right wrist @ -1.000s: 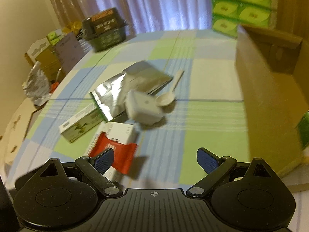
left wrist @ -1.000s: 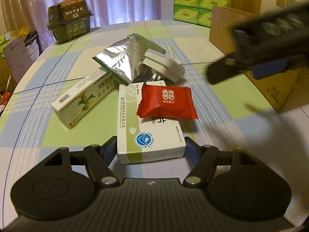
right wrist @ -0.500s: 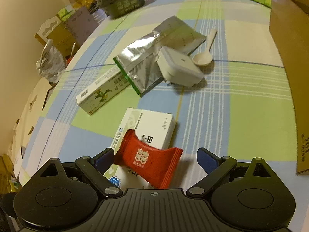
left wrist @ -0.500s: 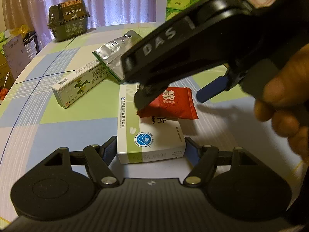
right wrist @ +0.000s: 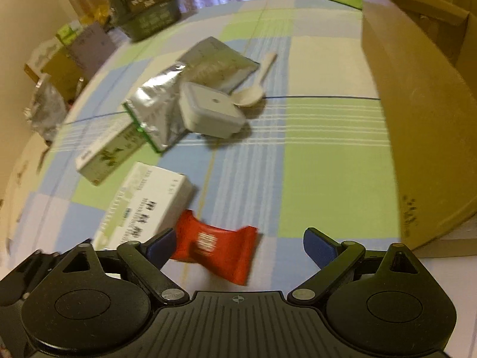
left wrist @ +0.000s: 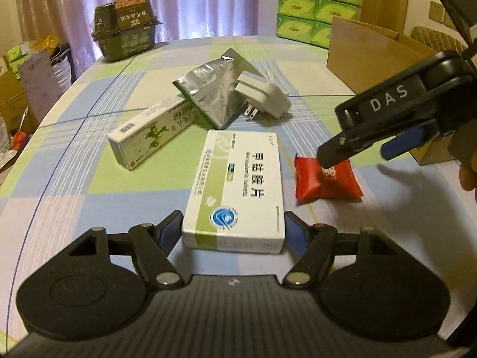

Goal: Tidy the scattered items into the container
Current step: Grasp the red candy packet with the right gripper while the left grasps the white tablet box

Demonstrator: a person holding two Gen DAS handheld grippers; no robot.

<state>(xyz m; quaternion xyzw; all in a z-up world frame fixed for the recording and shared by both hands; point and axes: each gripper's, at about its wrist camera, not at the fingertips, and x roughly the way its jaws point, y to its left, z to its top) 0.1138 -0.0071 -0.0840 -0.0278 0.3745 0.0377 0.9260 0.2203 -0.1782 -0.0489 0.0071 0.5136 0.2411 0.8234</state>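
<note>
A white-green medicine box (left wrist: pixel 235 185) (right wrist: pixel 140 208) sits between the fingers of my left gripper (left wrist: pixel 234 229), which press on both of its sides. A red candy packet (left wrist: pixel 325 179) (right wrist: pixel 214 247) lies on the checked tablecloth just right of that box. My right gripper (right wrist: pixel 238 247) (left wrist: pixel 360 152) hangs open over the candy, its left finger close to the packet. Farther back lie a long green-white box (left wrist: pixel 149 132) (right wrist: pixel 110 152), a foil pouch (left wrist: pixel 211 95) (right wrist: pixel 167 101), a white plug adapter (left wrist: pixel 262 95) (right wrist: pixel 211 113) and a white spoon (right wrist: pixel 253 89). The open cardboard box (left wrist: pixel 372 56) (right wrist: pixel 417 119) stands at the right.
A dark green tub (left wrist: pixel 125 29) (right wrist: pixel 146 6) stands at the table's far left edge. Green tissue packs (left wrist: pixel 316 9) are stacked behind the cardboard box. Boxes and bags sit on the floor off the table's left side. A hand (left wrist: pixel 468 173) holds the right gripper.
The red candy has come off the top of the medicine box onto the table to its right. The right gripper swung across and now sits low over the candy.
</note>
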